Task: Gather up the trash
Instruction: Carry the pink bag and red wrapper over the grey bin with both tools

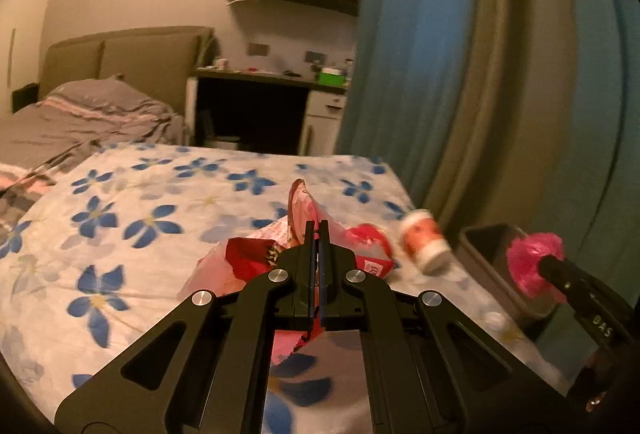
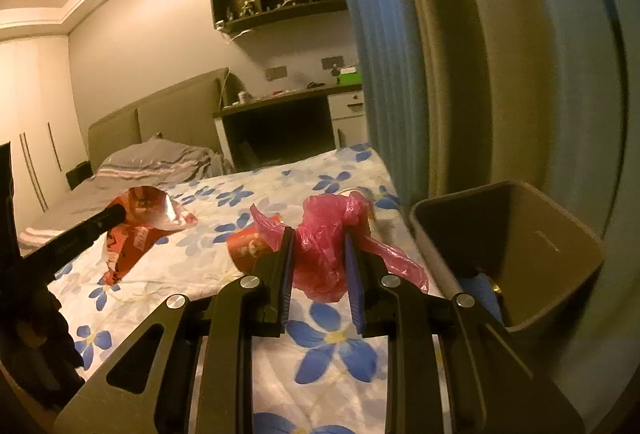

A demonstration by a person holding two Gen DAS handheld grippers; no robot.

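Bedsheet [image 2: 224, 274] white, blue flowers; plastic bag [image 2: 324, 254] pink; wrapper [image 2: 136, 230] red; curtain [image 1: 404, 53] blue.

Red snack wrapper [image 2: 140, 226] and crumpled pink plastic bag [image 2: 324, 254] lifted above bed; open bin [image 2: 560, 234] alongside

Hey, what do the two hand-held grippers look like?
Both look alike. The left hand-held gripper and right hand-held gripper are matte black with triangular cutouts, round silver pivot pins and blue-edged finger pads. The right one bears small pale lettering. No cables or sleeves are clear.
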